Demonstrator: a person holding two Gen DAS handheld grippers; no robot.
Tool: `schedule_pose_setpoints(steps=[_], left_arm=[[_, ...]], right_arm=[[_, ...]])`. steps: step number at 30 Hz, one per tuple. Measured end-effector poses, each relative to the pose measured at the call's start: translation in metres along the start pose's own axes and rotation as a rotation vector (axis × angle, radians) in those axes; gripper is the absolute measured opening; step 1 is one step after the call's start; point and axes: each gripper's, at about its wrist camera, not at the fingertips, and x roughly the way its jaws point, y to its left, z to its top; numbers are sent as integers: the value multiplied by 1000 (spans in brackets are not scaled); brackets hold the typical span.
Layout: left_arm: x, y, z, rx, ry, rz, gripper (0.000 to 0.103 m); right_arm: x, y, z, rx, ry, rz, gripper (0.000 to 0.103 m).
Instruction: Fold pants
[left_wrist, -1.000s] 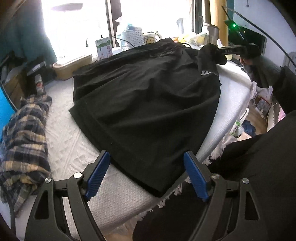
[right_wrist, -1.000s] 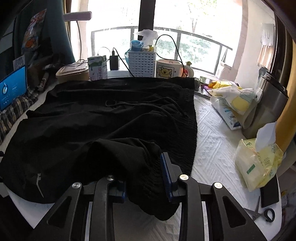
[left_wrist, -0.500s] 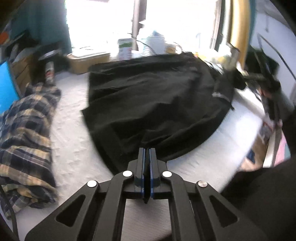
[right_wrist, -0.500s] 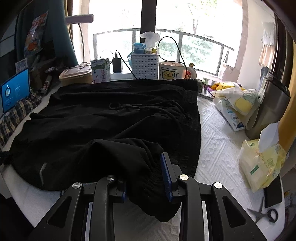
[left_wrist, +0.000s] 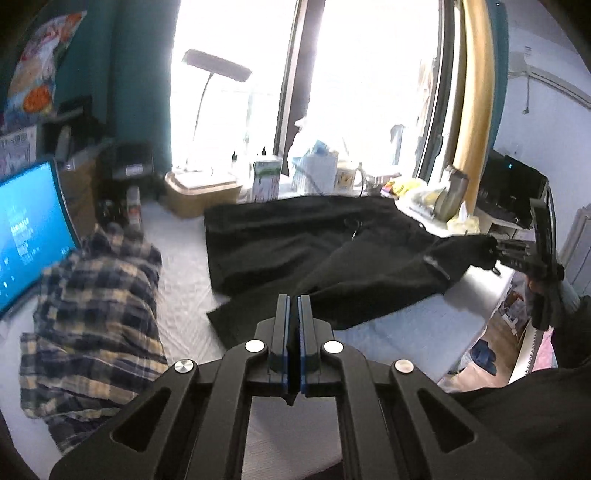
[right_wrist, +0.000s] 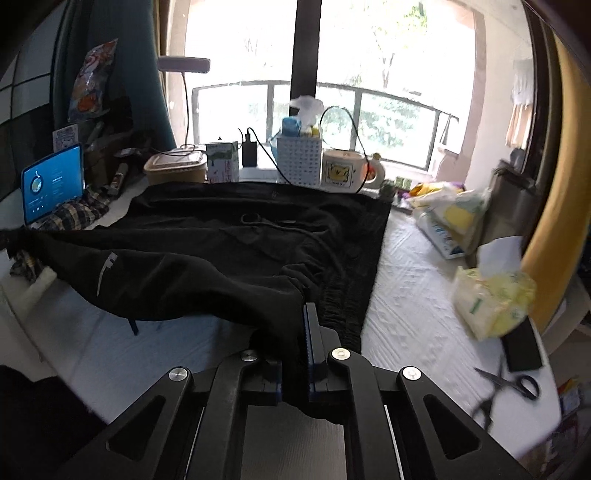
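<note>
A tall window (right_wrist: 369, 74) fills the 12 o'clock side, bright daylight pouring past its dark centre post (right_wrist: 304, 40) and a curved balcony railing (right_wrist: 399, 107). A teal curtain (left_wrist: 144, 74) hangs at 10 o'clock, a yellow curtain (left_wrist: 476, 96) at 2 o'clock. The worktop (right_wrist: 417, 280) wears a white textured cover. A white wall (left_wrist: 543, 110) stands at 3 o'clock.

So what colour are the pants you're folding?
Black, with a small grey logo. The pants show best in the right wrist view.
</note>
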Motion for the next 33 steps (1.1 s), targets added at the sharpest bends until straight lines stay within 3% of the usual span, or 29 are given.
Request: schedule_pose_setpoints(steps=[6,12,23,33], left_arm=[[-11,-9,17,21,-41,-20,2],[4,-8,30,30,-37,-17,2],[39,13,88,47,-103,21,2],[104,38,141,51,-110,20,2]], right_arm=[[-30,-5,-4,-8,-25,-47,8],[-29,-15,8,-16,-47,-59,8],[12,-37,67,-28,-84,-62,8],[73,-67,121,-34,-65,-80,8]])
